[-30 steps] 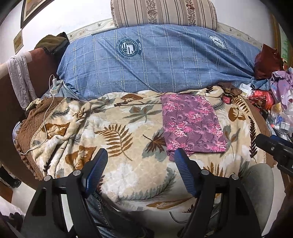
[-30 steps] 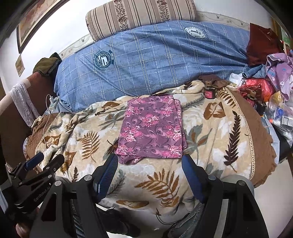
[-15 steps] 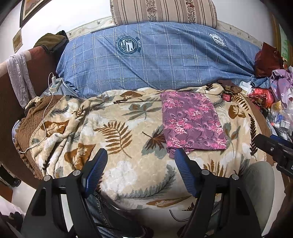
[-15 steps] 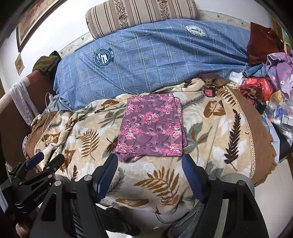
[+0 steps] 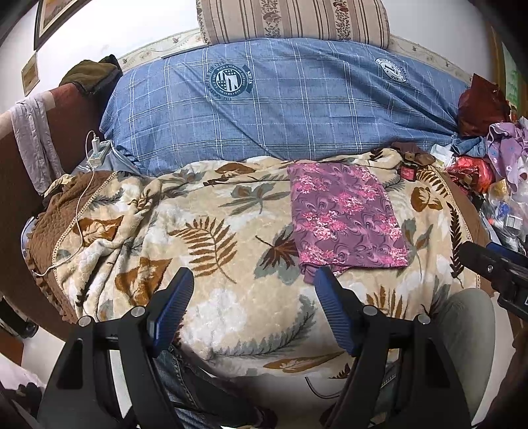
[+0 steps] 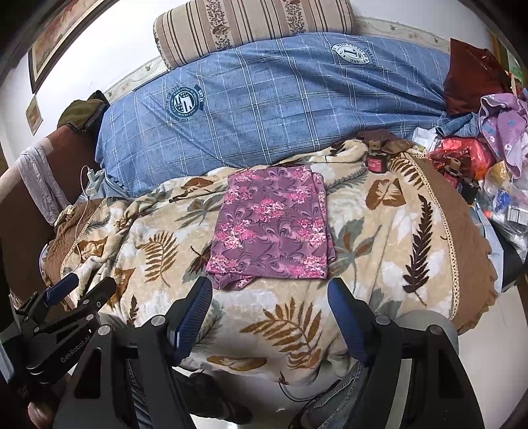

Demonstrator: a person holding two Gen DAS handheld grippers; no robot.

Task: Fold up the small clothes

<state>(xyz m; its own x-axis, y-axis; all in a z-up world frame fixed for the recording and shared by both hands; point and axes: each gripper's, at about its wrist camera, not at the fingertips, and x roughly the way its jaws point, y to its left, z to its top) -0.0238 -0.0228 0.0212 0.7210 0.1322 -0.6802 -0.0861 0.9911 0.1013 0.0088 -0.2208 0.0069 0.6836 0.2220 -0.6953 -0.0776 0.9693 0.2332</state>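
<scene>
A purple cloth with a pink floral print, folded into a flat rectangle point(image 6: 270, 227), lay on a cream fleece blanket patterned with brown and grey leaves point(image 6: 379, 237) that covered the bed. One crumpled corner of the cloth stuck out from under its near edge. The cloth sat toward the far half of the blanket, its far edge close to a long blue checked bolster with round printed badges point(image 6: 280, 99), and a striped beige cushion point(image 6: 250, 29) rested on top of that bolster against the wall.

The left gripper point(image 5: 252, 298) hung above the near part of the blanket with its blue-padded jaws wide apart and nothing between them; the cloth lay just beyond and to the right of its right finger. The right gripper point(image 6: 269, 307) also stood with its jaws spread and empty, lined up with the near edge of the cloth but not touching it (the pads were clear of the fabric on both sides).

A small dark red jar point(image 6: 376, 161) stood on the blanket near the bolster, off the far right corner of the cloth. To the right, a heap of clothes and plastic bags point(image 6: 488, 155) crowded the bed's edge. A white charging cable point(image 5: 82, 211) trailed across the brown quilted border at the left.
</scene>
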